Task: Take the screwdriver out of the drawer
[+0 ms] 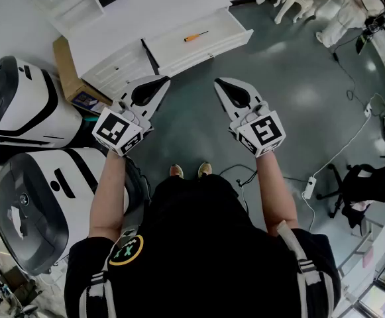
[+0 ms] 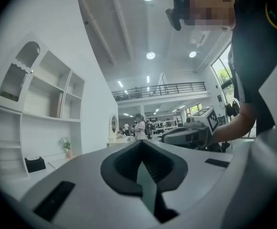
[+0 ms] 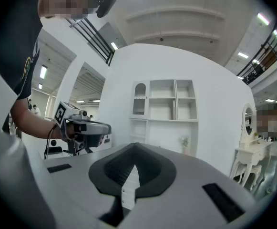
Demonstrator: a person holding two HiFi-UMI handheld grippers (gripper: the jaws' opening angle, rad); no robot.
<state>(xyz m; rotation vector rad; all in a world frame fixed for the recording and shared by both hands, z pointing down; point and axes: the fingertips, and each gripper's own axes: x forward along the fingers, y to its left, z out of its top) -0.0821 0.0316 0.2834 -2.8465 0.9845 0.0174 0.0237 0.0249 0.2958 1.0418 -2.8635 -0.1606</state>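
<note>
An orange-handled screwdriver [image 1: 195, 36] lies in the open white drawer [image 1: 213, 49] of a white cabinet, at the top of the head view. Both grippers are held level over the grey floor, well short of the drawer. My left gripper [image 1: 160, 80] points toward the cabinet with its jaws shut and nothing between them. The right gripper [image 1: 220, 82] stands beside it, also shut and empty. In the left gripper view the jaws [image 2: 141, 143] meet at their tip. The right gripper view shows its jaws [image 3: 134, 148] closed too. Neither gripper view shows the screwdriver.
Two large white machines [image 1: 26, 111] stand at the left, with a cardboard box [image 1: 69, 68] next to the cabinet. A power strip [image 1: 309, 187] and cables lie on the floor at right, near a dark chair [image 1: 361, 181]. A white shelf unit [image 3: 164, 106] rises ahead.
</note>
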